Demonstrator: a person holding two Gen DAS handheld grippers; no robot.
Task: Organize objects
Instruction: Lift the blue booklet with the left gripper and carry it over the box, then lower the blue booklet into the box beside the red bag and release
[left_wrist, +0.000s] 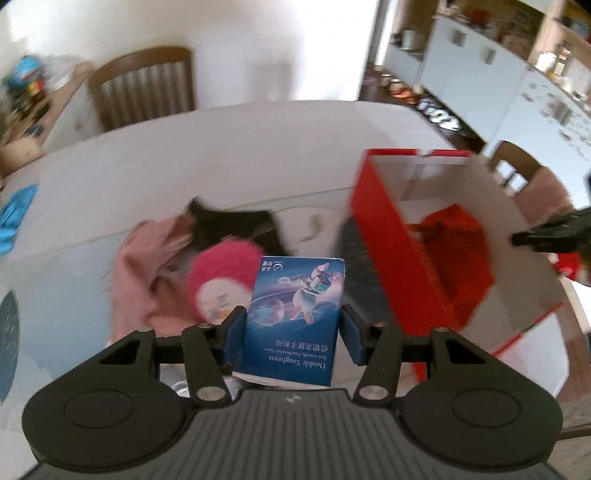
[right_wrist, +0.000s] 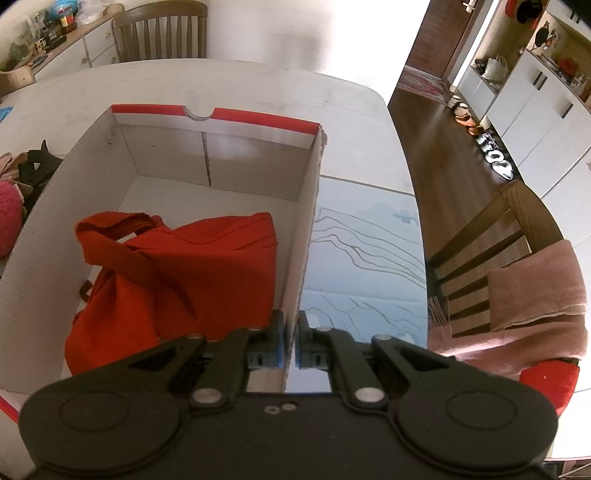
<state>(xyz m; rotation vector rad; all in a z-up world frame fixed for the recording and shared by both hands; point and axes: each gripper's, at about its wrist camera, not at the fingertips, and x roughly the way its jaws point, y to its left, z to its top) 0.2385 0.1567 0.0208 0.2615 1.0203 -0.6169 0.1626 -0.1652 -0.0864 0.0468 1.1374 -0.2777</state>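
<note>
Tissue pack (left_wrist: 295, 314) (gripped) near red box (left_wrist: 399, 240).

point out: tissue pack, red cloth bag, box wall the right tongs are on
tissue pack (left_wrist: 295, 314): left wrist view, middle of its blue printed face.
red cloth bag (right_wrist: 207, 273): right wrist view, centre of the fabric body.
box wall (right_wrist: 308, 221): right wrist view, inner face of the cardboard side.

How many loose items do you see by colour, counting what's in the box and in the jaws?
Red: 1, the cloth bag in the box
Blue: 1, the tissue pack in the left jaws
Pink: 2, plush toy and cloth
Black: 1, item behind them
Total: 5
</note>
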